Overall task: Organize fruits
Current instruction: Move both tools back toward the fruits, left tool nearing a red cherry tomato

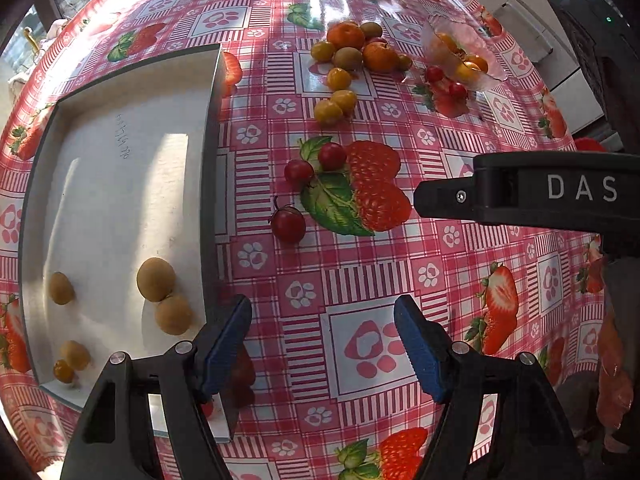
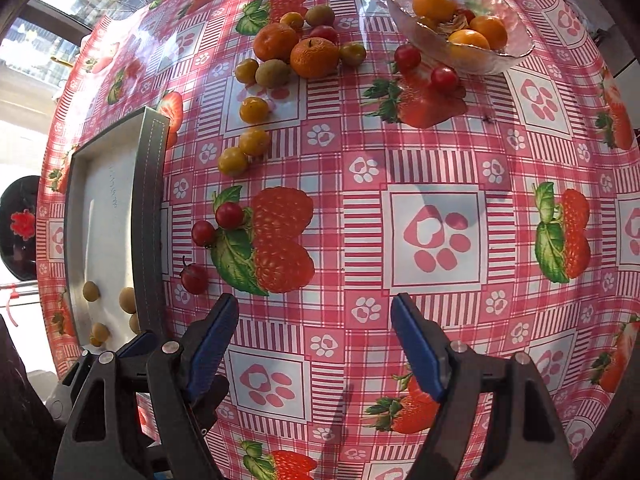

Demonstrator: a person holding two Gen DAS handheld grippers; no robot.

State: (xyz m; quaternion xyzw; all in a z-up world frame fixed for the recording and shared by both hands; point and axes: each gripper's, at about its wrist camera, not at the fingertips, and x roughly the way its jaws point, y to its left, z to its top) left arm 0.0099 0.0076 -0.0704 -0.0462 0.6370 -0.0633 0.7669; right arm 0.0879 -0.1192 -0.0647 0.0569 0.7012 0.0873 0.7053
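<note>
Seen from the left wrist, the left claw (image 1: 322, 344) stands spread with nothing between its ribbed blue pads, pointing down at the desk (image 1: 400, 264), which wears a glossy red-checked cloth printed with strawberries and paw marks. Left of the claw lies a shallow rectangular tray (image 1: 120, 184) with a pale matte floor and grey rim, holding a few round tan fruits (image 1: 156, 279). Ahead of the claw sit three smooth red cherry tomatoes (image 1: 289, 224); further ahead is a cluster of dimpled oranges (image 1: 380, 56) and small yellow and green round fruits. Ahead and to the right stands a rippled clear glass bowl (image 1: 486, 78) with orange fruit inside. The right claw's black body (image 1: 520, 192) reaches in from the right. Seen from the right wrist, the right claw (image 2: 314, 340) is likewise spread and empty over bare cloth. The tray (image 2: 154, 200) lies to its left, the red tomatoes (image 2: 195, 278) ahead-left, the oranges (image 2: 314, 57) far ahead, and the glass bowl (image 2: 516, 50) far ahead to the right.
</note>
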